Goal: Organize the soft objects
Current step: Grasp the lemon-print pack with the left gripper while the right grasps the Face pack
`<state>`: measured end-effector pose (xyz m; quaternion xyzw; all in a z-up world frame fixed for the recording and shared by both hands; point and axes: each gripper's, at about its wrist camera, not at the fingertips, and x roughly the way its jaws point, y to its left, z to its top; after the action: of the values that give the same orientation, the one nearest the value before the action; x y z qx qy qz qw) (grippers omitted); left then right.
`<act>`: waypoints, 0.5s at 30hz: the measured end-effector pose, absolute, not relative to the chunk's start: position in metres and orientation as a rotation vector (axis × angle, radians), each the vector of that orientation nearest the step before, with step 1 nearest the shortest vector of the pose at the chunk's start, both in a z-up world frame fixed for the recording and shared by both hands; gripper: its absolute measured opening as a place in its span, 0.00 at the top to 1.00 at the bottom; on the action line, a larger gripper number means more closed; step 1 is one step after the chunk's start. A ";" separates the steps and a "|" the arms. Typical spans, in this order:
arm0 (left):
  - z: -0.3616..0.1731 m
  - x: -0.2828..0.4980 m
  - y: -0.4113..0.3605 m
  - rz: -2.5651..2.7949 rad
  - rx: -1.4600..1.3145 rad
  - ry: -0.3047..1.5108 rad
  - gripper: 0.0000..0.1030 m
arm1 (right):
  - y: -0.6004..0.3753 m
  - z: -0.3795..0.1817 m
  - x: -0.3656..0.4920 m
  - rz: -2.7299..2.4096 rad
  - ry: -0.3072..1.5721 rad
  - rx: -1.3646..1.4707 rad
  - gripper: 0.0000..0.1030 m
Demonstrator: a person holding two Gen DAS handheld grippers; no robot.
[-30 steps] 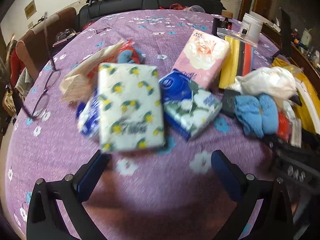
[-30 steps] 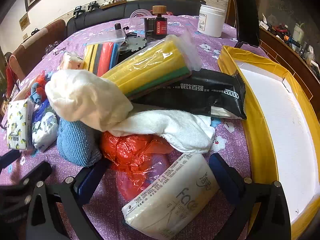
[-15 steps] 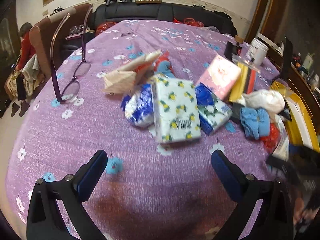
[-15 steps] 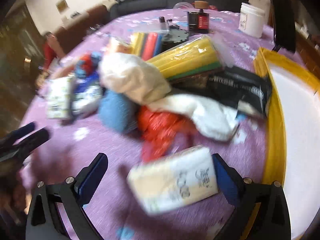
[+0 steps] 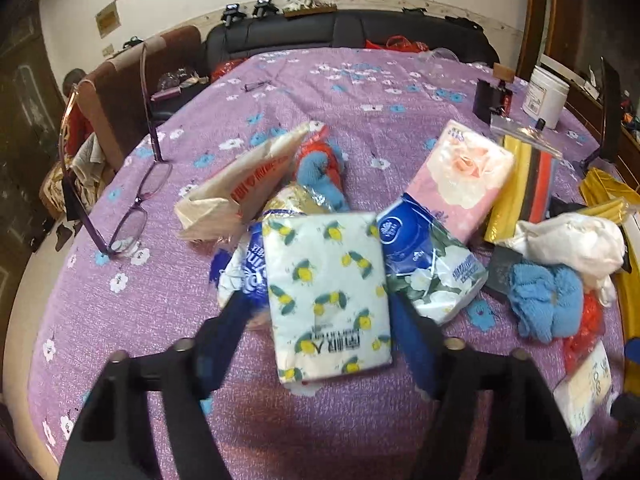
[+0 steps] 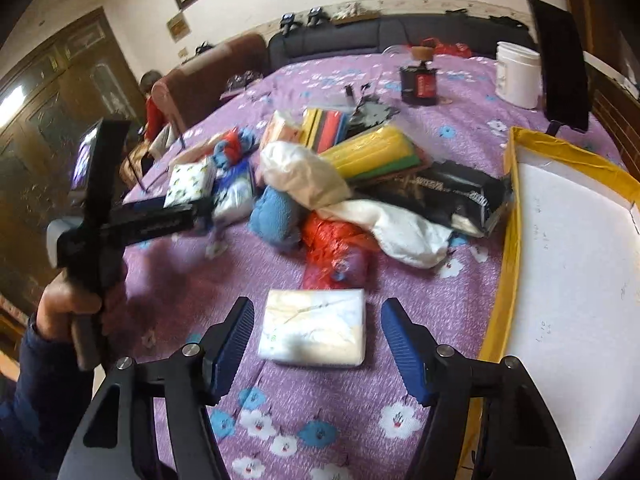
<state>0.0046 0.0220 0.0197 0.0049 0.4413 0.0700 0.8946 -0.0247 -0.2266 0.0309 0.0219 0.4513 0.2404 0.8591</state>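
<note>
Left gripper [image 5: 320, 316]: my fingers sit either side of the lemon-print tissue pack [image 5: 328, 296], blue pads right against its long edges; they look pressed onto it, though blur keeps me from being sure the squeeze is firm.
Lemon pack's lie: straight ahead between my left fingers, long axis running away from me, along the fingers.
Right gripper [image 6: 318, 344]: jaws apart, holding nothing.
White tissue pack [image 6: 314, 332]: flat on the purple floral tablecloth [image 6: 400, 396], in the gap just ahead of my right fingertips, clear of both pads; its long axis runs across the gap, so I judge the pads would meet its short ends.
Nearer hand: left for the lemon pack, right for the white pack.
Beyond my left fingers: a blue-and-white tissue pack [image 5: 424, 264] just right of the lemon pack, a pink tissue pack [image 5: 460, 180] further off, a blue towel [image 5: 544, 300] to the right.
Beyond my right fingers: red plastic bag [image 6: 332, 248], white cloth [image 6: 400, 228], black wipes pack [image 6: 452, 196], heaped together.
Container: yellow-rimmed tray [image 6: 516, 184] to the right of my right gripper; its white floor, as far as visible, holds nothing.
Judgement: sorting has barely begun.
</note>
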 end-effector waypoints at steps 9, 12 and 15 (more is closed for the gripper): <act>0.023 -0.025 0.023 0.076 -0.028 0.919 0.50 | -0.213 0.017 -0.032 0.493 1.006 -0.021 0.22; 0.023 -0.040 0.022 0.061 -0.035 0.915 0.50 | -0.208 0.015 -0.032 0.467 1.005 -0.054 0.18; 0.022 -0.051 0.018 0.035 -0.048 0.917 0.50 | -0.204 0.010 -0.029 0.457 1.019 -0.079 0.17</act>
<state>-0.0514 0.0177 0.0215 -0.0231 0.4424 0.0171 0.8964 -0.0293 -0.2038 0.0104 -0.0377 0.4832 0.2169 0.8474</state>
